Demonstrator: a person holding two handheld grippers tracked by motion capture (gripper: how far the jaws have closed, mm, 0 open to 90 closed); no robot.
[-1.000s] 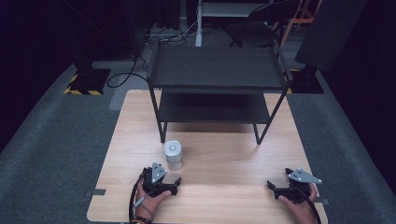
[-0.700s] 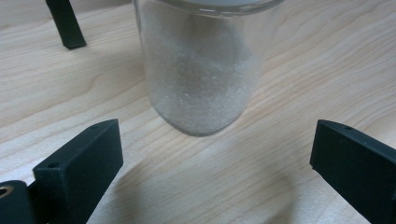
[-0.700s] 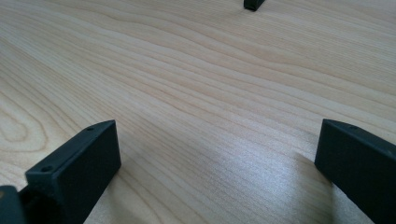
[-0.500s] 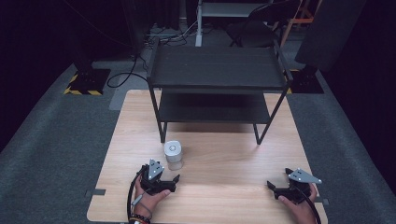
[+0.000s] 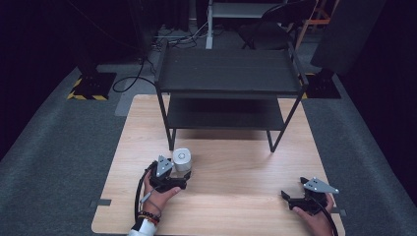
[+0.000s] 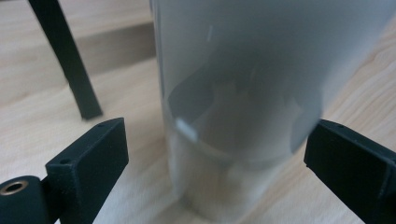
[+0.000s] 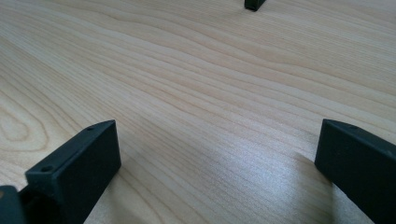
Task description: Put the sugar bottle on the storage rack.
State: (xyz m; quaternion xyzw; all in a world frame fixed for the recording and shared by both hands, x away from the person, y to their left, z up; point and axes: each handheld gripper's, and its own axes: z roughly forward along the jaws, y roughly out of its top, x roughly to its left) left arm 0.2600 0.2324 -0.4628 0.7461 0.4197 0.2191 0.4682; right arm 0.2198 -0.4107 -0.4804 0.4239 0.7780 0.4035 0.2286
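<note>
The grey cup (image 5: 182, 160) stands on the bench (image 5: 246, 162) by the shelf's (image 5: 228, 73) front left leg, between the left gripper's (image 5: 183, 178) closing, not yet touching fingers, while the right gripper's (image 5: 289, 195) fingers rest spread apart, grasping nothing.

Layout on table (image 5: 231, 196)
Canister (image 5: 182, 160) before shelf rack (image 5: 228, 78), just beside left gripper (image 5: 183, 178); right gripper (image 5: 291, 192) well apart, at right.

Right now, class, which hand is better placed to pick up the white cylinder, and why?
Left. The left tongs already straddle the white cylinder, jaws just closing, a gap on each side. The right tongs sit open over bare table, far off.
</note>
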